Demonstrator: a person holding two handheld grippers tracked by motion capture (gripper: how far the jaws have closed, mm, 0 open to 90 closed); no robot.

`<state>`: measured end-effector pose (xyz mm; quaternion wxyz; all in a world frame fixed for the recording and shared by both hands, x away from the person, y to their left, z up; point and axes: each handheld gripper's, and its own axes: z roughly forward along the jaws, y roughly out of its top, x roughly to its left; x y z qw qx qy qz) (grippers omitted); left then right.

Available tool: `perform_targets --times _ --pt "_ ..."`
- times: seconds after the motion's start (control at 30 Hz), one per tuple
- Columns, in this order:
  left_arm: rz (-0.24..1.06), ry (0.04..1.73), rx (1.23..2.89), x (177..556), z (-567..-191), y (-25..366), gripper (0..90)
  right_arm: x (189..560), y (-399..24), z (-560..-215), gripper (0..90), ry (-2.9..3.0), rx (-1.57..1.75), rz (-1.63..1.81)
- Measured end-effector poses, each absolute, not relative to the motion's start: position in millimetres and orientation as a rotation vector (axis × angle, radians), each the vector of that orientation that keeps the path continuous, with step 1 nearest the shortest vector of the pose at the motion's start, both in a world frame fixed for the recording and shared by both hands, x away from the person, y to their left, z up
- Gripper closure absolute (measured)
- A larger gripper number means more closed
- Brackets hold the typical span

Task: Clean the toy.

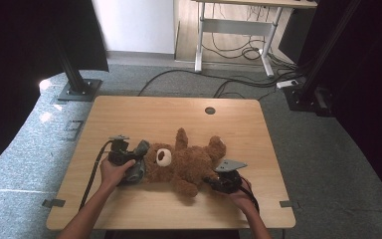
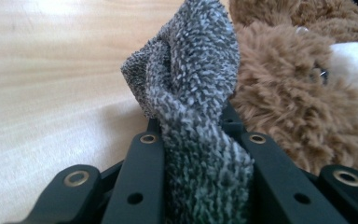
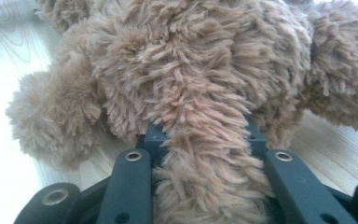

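my left gripper (image 1: 129, 160) is clamped on a grey knitted cloth (image 2: 191, 93), a sock or small hat by its look; the knit runs straight out between my jaws and bunches just ahead of their tips. directly beyond it, touching the knit on the far side, sits the head of the brown teddy bear (image 1: 184, 162). my right gripper (image 1: 224, 183) is closed on a furry limb of the bear (image 3: 205, 154), which fills the gap between those jaws and leads forward into the body. the bear's long axis runs from one pair of jaws to the other, head toward my left jaws, legs toward my right, so the left gripper is the nearer to the head. i judge the coming move turns on that: the knit must travel forward from my left jaws onto the head while the right ones hold the body. the bear lies on a pale wooden table (image 1: 129, 114); round it a grey carpet (image 1: 328, 149) with cables (image 1: 238, 82) and a desk frame (image 1: 238, 30) behind.
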<state>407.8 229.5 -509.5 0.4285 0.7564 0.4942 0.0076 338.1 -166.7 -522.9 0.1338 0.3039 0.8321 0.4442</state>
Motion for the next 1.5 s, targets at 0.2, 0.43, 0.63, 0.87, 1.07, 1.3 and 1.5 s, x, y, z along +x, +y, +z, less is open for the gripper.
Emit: perform_targets --times 0.2,0.43,0.63,0.87,1.07,1.3,1.5 --pt "-0.001 1.254 1.950 402 -524 230 77.4 338 -168 -524 66.0 2.414 0.880 1.286" --pt "-0.057 1.228 1.914 387 -528 238 77.4 338 -168 -524 66.0 2.412 0.888 1.283" --pt "-0.046 1.228 1.909 386 -527 240 77.3 338 -169 -524 65.9 2.410 0.892 1.282" --pt "-0.006 1.230 1.866 386 -515 253 77.2 339 -169 -524 65.9 2.407 0.898 1.289" --pt "0.074 1.300 1.862 388 -511 281 77.1 339 -169 -524 65.9 2.409 0.897 1.290" --pt "0.077 1.380 1.821 382 -518 317 76.9 340 -170 -524 65.8 2.414 0.900 1.297" --pt "0.084 1.401 1.828 378 -522 326 74.7 340 -170 -525 65.8 2.411 0.905 1.301"
